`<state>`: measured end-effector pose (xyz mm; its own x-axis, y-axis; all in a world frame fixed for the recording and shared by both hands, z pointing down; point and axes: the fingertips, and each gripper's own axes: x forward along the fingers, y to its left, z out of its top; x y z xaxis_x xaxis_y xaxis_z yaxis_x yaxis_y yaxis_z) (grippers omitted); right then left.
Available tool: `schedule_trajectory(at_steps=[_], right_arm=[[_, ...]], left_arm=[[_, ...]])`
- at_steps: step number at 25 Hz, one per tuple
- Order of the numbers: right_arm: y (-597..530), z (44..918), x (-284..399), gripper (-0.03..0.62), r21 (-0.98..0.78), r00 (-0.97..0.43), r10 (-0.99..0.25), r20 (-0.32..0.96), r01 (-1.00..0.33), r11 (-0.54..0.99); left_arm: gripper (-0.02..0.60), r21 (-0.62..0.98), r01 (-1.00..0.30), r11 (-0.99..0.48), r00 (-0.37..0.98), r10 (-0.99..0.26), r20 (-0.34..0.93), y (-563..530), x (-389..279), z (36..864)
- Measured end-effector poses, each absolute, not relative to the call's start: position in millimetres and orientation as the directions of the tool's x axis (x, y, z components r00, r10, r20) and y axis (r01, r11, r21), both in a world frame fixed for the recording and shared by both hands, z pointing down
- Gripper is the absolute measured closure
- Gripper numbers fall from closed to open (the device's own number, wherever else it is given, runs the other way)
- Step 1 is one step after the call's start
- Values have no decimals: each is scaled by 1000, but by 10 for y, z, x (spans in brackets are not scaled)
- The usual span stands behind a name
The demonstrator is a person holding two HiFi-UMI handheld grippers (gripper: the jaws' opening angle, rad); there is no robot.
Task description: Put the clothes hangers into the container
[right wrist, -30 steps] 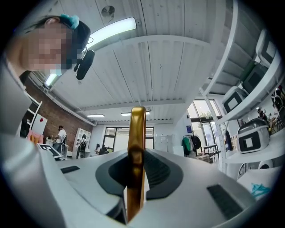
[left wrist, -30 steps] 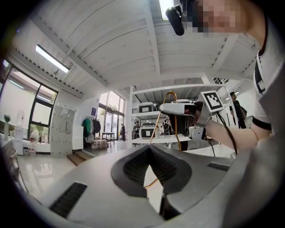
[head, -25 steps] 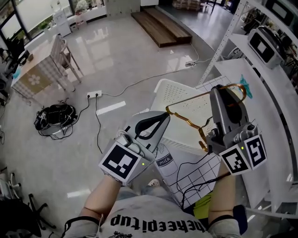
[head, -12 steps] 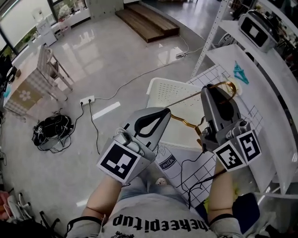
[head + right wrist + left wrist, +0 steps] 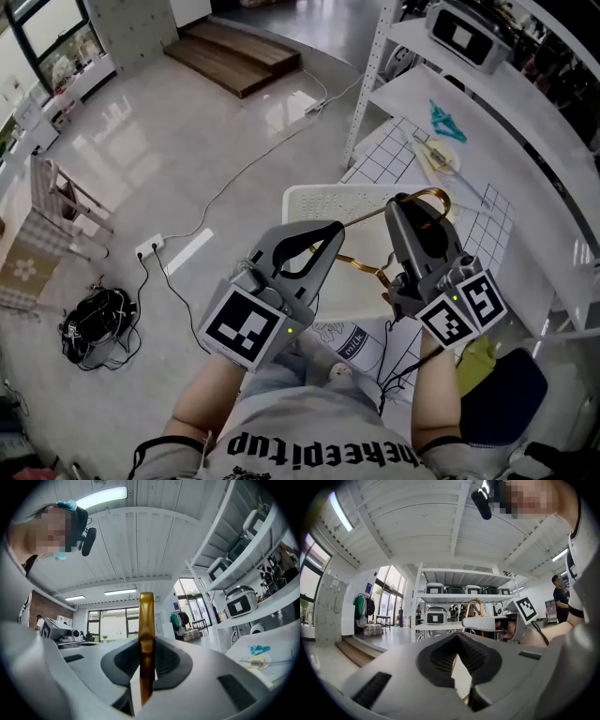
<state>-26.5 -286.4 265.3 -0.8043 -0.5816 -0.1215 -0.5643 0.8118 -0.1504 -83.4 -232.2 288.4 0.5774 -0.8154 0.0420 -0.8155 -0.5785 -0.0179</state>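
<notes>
A gold wire clothes hanger (image 5: 362,262) hangs in the air between my two grippers. My right gripper (image 5: 413,201) is shut on its hook, which stands up between the jaws as a gold band (image 5: 146,634). My left gripper (image 5: 327,232) is shut on the thin wire at the hanger's far end; the wire (image 5: 454,663) runs down between its closed jaws, with the hook (image 5: 471,607) and the right gripper beyond. A white perforated container (image 5: 328,200) lies on the floor right under the hanger.
A white shelf rack (image 5: 487,103) stands at right, with an appliance (image 5: 466,36), a teal thing (image 5: 447,119) and a plate (image 5: 437,156). A checked cloth (image 5: 387,157) lies under the container. Cables and a black bundle (image 5: 94,328) lie on the floor at left.
Both grippers have carried the hanger toward the shelf rack, so the white container now lies directly beneath it. Both grips on the hanger are unchanged.
</notes>
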Motion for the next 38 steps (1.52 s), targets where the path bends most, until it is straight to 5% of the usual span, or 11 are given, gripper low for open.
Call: schedule_trajectory(at_steps=[23,38], right_arm=[[-3176,3195,91,501,-163,-609,-790,67,-788,593],[-3237,3442,820,313,-74,-416,-886,204,-909,409]], left_arm=[[568,21,-661,-750,750,-659,56,-2714,-648,2975],[566,29,-632,-775,775,-630,46,-2714,-384,2964]])
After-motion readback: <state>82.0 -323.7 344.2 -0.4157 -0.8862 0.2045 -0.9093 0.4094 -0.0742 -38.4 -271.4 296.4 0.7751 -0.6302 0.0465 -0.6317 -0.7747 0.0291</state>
